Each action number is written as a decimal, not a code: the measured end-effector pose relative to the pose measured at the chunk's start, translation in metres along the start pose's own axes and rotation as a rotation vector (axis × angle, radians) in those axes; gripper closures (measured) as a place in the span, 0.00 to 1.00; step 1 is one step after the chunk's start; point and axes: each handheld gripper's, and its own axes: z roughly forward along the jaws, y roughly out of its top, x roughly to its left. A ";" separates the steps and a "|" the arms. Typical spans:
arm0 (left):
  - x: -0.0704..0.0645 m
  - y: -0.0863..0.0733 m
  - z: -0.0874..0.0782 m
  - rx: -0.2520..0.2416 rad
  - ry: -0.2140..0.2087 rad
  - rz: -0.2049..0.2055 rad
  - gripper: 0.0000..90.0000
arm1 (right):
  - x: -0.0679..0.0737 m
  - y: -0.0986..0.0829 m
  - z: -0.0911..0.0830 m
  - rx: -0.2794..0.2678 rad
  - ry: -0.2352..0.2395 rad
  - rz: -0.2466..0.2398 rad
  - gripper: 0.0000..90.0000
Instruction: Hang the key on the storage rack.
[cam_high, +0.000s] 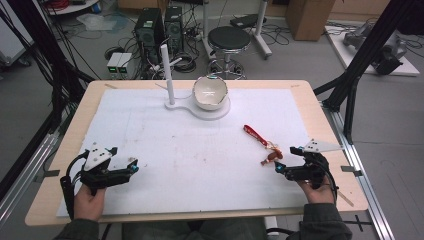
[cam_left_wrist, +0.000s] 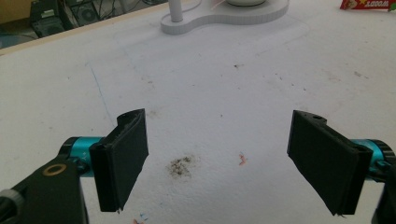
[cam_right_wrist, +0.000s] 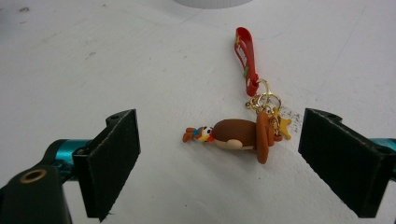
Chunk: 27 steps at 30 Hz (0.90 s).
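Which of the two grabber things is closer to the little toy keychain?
The right hand-held gripper. The keychain lies on the table just ahead of its open jaws, while the left hand-held gripper sits far across the white mat.

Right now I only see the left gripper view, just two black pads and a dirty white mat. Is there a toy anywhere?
Observer: Yes, a keychain toy lies flat in front of the right gripper, between its open jaws, untouched.
Operator: What's on it?
Observer: A brown-hatted figure on a gold ring, with a red strap.
Operator: What's on that white stand?
Observer: A white bowl sits on the stand, beside its upright post.
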 end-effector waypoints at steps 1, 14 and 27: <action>0.000 0.000 0.000 0.002 -0.002 0.002 0.23 | 0.000 0.000 0.000 0.000 0.000 0.000 0.13; 0.000 0.000 0.000 0.003 -0.005 0.002 0.23 | 0.001 0.000 0.000 -0.003 0.008 0.004 0.13; -0.001 -0.001 0.000 0.004 -0.015 0.005 0.23 | 0.004 0.000 -0.001 -0.007 0.005 -0.002 0.13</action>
